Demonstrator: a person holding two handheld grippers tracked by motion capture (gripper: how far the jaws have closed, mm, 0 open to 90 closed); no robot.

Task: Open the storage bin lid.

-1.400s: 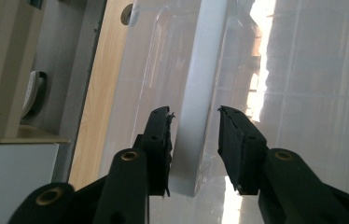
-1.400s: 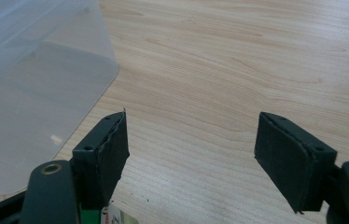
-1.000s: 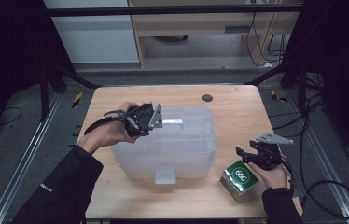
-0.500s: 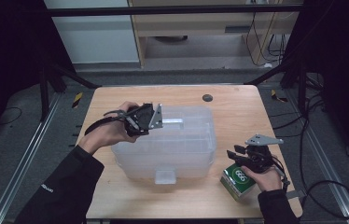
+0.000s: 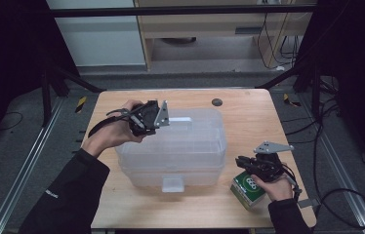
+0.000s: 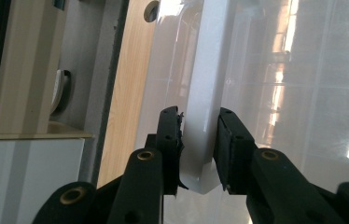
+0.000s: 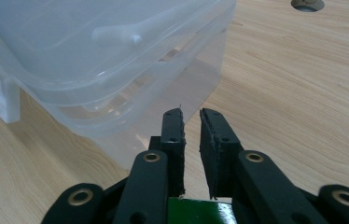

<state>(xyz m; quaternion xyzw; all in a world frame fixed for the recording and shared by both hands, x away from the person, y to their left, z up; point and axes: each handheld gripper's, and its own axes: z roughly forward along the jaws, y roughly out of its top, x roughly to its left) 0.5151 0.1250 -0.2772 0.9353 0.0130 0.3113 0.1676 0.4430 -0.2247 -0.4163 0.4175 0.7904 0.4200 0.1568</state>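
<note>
A clear plastic storage box (image 5: pixel 171 146) with its lid on stands mid-table. My left gripper (image 5: pixel 163 117) is at the box's back left corner, shut on the lid's white latch (image 6: pixel 200 116), which the two pads pinch from both sides. At the front right, a green carton (image 5: pixel 248 187) lies on the table. My right gripper (image 5: pixel 241 161) hovers just over the carton's far end and points at the clear box. Its jaws have just been closing and stand almost together in the right gripper view (image 7: pixel 191 114), with nothing between them; the green carton (image 7: pixel 200 212) shows below them.
The wooden table (image 5: pixel 249 122) has a round dark hole (image 5: pixel 216 102) behind the box. A second white latch (image 5: pixel 173 184) sits on the box's front side. Bare wood lies between the box's right wall and the right gripper. Dark frame rails flank the table.
The right gripper has shifted a little left toward the clear box, and its jaws have narrowed from wide apart to nearly together. The left gripper stays on the latch.
</note>
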